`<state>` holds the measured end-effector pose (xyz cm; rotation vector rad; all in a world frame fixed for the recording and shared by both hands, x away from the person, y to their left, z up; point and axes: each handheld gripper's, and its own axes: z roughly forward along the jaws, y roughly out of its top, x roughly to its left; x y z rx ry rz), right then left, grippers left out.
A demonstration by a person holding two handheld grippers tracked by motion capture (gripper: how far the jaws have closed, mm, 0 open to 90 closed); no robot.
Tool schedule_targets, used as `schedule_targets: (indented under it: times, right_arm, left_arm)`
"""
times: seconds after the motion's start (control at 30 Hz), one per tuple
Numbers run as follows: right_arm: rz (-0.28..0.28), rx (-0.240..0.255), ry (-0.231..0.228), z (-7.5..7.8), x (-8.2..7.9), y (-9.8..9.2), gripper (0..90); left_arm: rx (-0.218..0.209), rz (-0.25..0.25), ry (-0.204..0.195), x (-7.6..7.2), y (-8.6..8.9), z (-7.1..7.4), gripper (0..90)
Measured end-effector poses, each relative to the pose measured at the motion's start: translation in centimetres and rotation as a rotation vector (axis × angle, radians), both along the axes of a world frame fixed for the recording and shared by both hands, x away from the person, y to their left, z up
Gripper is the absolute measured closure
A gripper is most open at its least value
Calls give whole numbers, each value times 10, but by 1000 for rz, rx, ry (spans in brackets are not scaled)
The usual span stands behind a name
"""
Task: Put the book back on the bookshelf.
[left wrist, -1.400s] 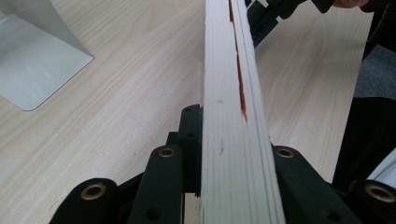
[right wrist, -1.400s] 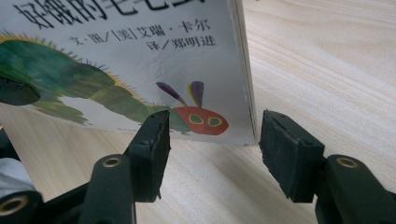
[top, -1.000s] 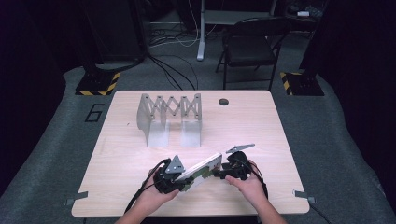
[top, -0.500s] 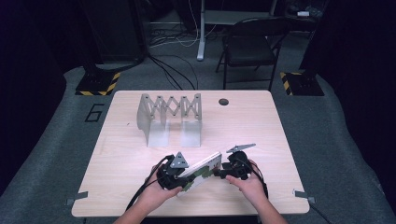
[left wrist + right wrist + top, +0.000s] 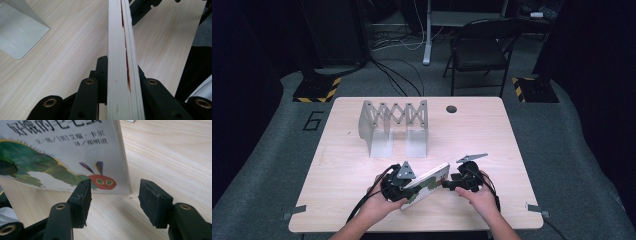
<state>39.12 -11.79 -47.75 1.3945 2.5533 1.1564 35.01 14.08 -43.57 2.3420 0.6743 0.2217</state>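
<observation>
On the pale wooden bench (image 5: 492, 135), toward the far left of the middle, stands a grey metal book rack (image 5: 393, 127) with a zigzag lattice joining its upright plates; one of its flat base plates shows in the left claw view at the upper left, lying on the wood.

Near the front edge, the person's left hand (image 5: 374, 202) holds the left claw (image 5: 117, 82). It is clenched on a children's book (image 5: 426, 184): in the left claw view the book's page edges run straight up between the two black jaws, which press against it from both sides. A thin red line shows along the page edges.

The book is lifted at an angle, its left end in the left claw and its right end pointing toward the other hand. In the right claw view the book's cover (image 5: 62, 155) faces the camera, showing a green caterpillar with a red head and lines of printed characters, with its lower edge resting on the bench.

The right hand (image 5: 482, 197) holds the right claw (image 5: 113, 195) just beside the book's right end. Its jaws stand apart, released, gripping nothing; the book's lower corner lies just beyond the gap between them.
</observation>
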Motion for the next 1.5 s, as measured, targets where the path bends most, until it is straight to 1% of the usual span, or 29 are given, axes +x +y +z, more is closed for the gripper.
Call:
schedule_targets:
  times: [0.03,0.07,0.13,0.23,0.3,0.4,0.43,0.47,0.5,0.53,0.57,0.63,0.67,0.7,0.73,0.8,0.93,1.0,1.03,1.07,1.1,1.13,1.17,1.23,1.3,1.37,1.4,1.47,1.5]
  right_arm:
    - [-1,0,0,0,0,-1,433]
    - [-4,0,4,0,0,-1,433]
    - [-4,1,-3,0,0,-3,433]
    - [-7,1,-3,1,1,-4,433]
    - [-8,2,-4,1,1,-4,433]
    - [-11,1,-6,1,1,-5,433]
    - [-14,2,-5,1,0,-5,433]
    - [-14,2,-4,1,0,-6,433]
    - [-15,3,-2,1,0,-6,433]
    - [-16,0,0,2,0,-7,433]
    - [-16,0,-6,1,1,-7,433]
    - [-19,1,-5,1,1,-7,433]
    - [-19,0,-6,1,1,-7,433]
    - [-19,0,-7,1,1,-7,433]
    - [-20,0,-5,1,0,-7,433]
    - [-21,0,-5,2,0,-7,433]
    - [-16,-2,-14,2,1,-9,433]
    - [-18,-5,-14,2,1,-9,433]
    - [-22,-1,-8,2,0,-9,433]
    - [-19,-4,-16,2,1,-10,433]
    - [-21,-3,-15,2,1,-11,433]
    - [-22,-2,-15,2,1,-11,432]
    - [-29,-2,-8,2,1,-11,432]
    - [-27,-5,-13,2,1,-12,432]
    - [-30,-6,-8,2,0,-12,431]
    - [-29,-12,-15,2,0,-12,431]
    - [-32,-12,-19,1,0,-12,431]
    - [-28,-14,-21,1,0,-13,431]
    - [-32,-15,-14,2,0,-13,431]
  left_arm:
    - [5,7,-1,0,0,1,755]
    - [4,6,6,1,1,3,755]
    - [2,8,7,2,3,6,755]
    - [-7,18,-2,2,4,10,755]
    - [2,15,-11,2,6,13,755]
    - [-14,24,-6,2,8,17,755]
    - [-12,28,-14,3,8,18,755]
    - [-14,29,-13,3,9,19,755]
    - [-6,30,-20,3,10,21,755]
    - [-9,30,-15,4,11,23,755]
    - [-17,36,-20,4,11,24,755]
    - [-10,37,-20,4,12,26,755]
    - [-15,33,-19,4,12,27,755]
    - [-6,31,-21,5,12,28,755]
    - [-11,34,-17,4,11,28,755]
    - [-5,33,-24,4,11,30,755]
    - [0,37,-25,4,11,31,755]
    - [-5,38,-26,4,10,31,755]
    - [1,34,-21,4,11,32,755]
    - [4,40,-27,4,10,32,755]
    - [4,31,-19,4,11,32,755]
    - [-1,33,-16,4,11,32,755]
    - [-2,34,-15,4,11,33,755]
    - [-3,40,-24,5,11,33,755]
    - [-2,38,-18,5,11,33,755]
    - [1,48,-18,4,11,34,755]
    - [-3,43,-15,5,12,34,755]
    - [2,45,-20,5,12,35,755]
    - [-1,47,-21,5,12,34,755]
